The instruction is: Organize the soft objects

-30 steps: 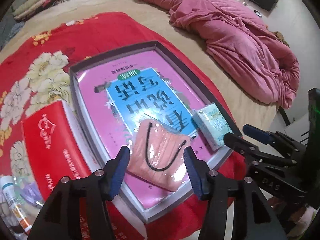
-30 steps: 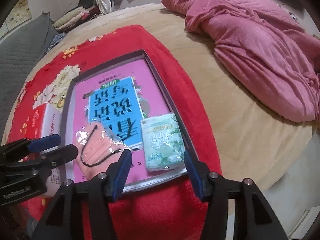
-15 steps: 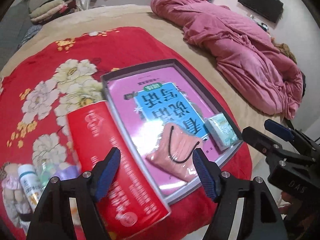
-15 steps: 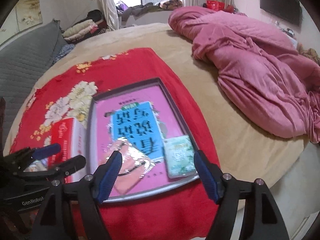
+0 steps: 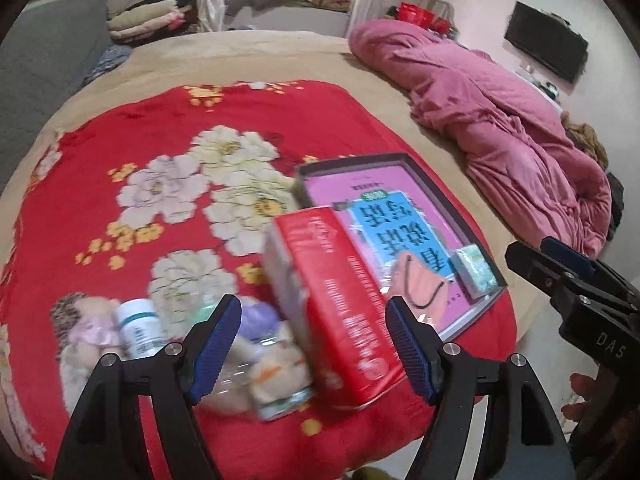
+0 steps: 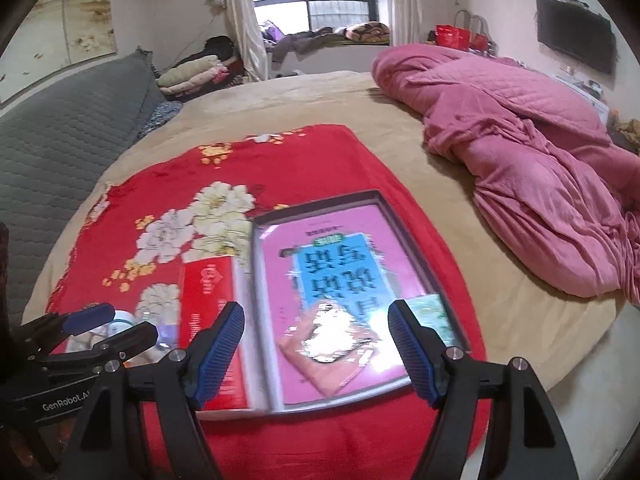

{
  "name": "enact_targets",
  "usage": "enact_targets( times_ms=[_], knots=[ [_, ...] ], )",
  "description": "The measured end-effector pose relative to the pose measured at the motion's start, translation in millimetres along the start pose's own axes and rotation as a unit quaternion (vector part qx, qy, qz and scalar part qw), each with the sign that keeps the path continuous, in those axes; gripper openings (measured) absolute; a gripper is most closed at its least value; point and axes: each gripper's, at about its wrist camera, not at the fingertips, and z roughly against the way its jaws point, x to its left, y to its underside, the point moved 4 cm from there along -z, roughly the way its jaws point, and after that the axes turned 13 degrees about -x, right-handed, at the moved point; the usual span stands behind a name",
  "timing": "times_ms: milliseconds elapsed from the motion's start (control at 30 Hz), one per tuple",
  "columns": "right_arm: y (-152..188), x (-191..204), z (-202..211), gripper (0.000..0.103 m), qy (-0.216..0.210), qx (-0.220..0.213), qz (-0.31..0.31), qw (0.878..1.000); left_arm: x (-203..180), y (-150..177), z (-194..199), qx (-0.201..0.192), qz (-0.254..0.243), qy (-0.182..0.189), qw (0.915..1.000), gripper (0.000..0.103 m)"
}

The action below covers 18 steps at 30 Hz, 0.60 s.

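Observation:
A shallow grey tray (image 5: 438, 200) (image 6: 316, 205) with a pink printed sheet lies on the red floral blanket (image 5: 160, 160). Inside it at the near end lie a pink face mask pack (image 5: 416, 284) (image 6: 328, 344) and a green tissue pack (image 5: 474, 268) (image 6: 434, 312). My left gripper (image 5: 314, 344) (image 6: 116, 326) hangs open and empty above a red box (image 5: 340, 304) (image 6: 208, 308) and a pile of small soft toys (image 5: 276, 364). Over the tray's near end, my right gripper (image 6: 316, 344) (image 5: 536, 250) is open and holds nothing.
A plush doll (image 5: 88, 328) and a white bottle (image 5: 138, 328) lie at the near left of the blanket. A crumpled pink quilt (image 5: 500, 128) (image 6: 520, 128) covers the bed's right side. A grey headboard stands on the left, and the bed's edge is close on the right.
Both grippers have lifted back from the tray and opened wider. The left view has swung left, bringing the red box and toy pile under it. The mask and tissue pack stay in the tray.

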Motion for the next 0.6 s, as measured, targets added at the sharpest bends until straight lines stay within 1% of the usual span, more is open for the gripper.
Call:
enact_targets(
  times_ms=[133,333,500,600],
  knots=[
    [-1,34,6,0.074,-0.018,-0.004,0.015,1.0,39,4,21,-0.01,0.02,-0.023,0.9995,0.076],
    [-2,81,13,0.074,-0.045,-0.011,0.033,0.998,94,10,55,-0.023,0.032,-0.065,0.9971,0.076],
    [-2,113,17,0.074,-0.058,-0.012,0.051,0.997,134,11,77,-0.032,0.056,-0.079,0.9948,0.076],
    [-2,129,19,0.074,-0.066,-0.011,0.06,0.996,152,13,86,-0.038,0.07,-0.088,0.993,0.076]
  ],
)
